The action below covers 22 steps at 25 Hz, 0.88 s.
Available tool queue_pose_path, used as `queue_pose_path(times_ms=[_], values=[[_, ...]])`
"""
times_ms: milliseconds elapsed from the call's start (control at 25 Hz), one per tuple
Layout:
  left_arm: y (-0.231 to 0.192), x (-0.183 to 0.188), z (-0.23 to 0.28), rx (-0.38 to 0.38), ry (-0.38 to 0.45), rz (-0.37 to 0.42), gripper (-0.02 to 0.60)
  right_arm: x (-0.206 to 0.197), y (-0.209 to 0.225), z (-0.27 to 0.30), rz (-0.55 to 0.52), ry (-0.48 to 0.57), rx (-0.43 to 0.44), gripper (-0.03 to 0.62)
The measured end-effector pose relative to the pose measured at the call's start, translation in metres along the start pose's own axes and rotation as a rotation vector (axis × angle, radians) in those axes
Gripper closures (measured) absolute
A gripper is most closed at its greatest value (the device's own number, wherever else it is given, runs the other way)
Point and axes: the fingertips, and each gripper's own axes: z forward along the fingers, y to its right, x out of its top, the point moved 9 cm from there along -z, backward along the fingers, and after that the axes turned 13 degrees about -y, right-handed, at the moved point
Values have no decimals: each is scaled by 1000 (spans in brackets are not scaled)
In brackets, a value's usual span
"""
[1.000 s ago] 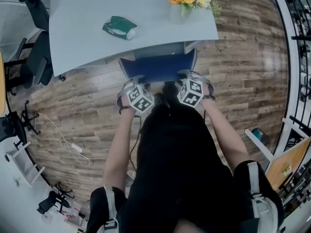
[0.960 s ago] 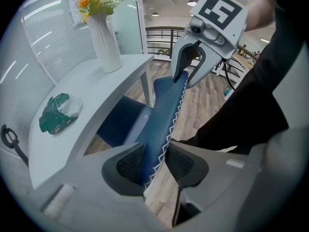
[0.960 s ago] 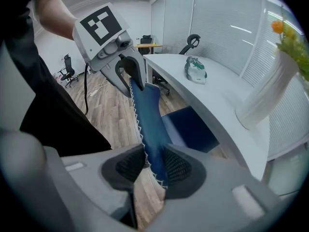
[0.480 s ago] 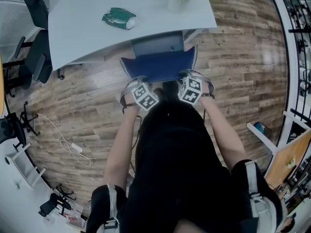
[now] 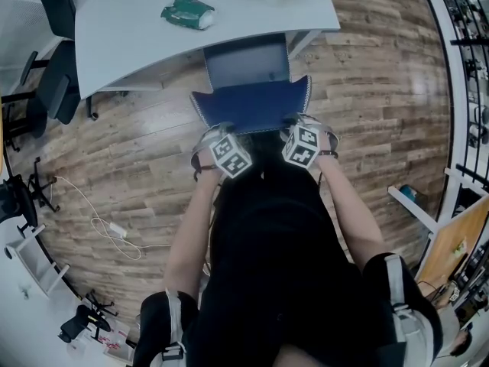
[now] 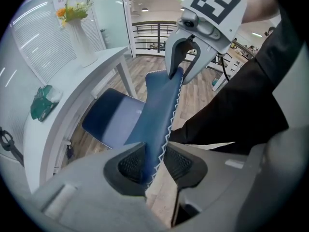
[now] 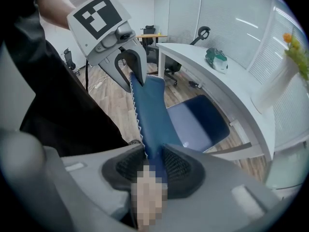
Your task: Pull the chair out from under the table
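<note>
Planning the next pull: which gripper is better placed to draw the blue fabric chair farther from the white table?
Right, slightly. The right gripper clamps the blue fabric chair's backrest fully between both pads; the left gripper seems to catch only its stitched edge. Both hold it, though.

Your chair: blue, padded, with white zigzag stitching along the backrest edge. It stands upright, backrest towards you. The seat is mostly clear of the white table, far end at the table's near edge.
</note>
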Motion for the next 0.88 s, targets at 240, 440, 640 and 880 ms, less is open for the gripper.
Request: queue_pose_path(times_ms=[240, 440, 640, 880], values=[[16, -8, -10, 16, 19, 21, 463, -3, -20, -9, 4, 8, -28, 480], [37, -15, -15, 9, 24, 40, 466, -10, -41, -14, 14, 4, -39, 480], [56, -21, -19, 8, 32, 45, 466, -18, -61, -18, 19, 11, -39, 479], [74, -22, -27, 1, 39, 47, 466, -28, -76, -26, 20, 14, -36, 479]])
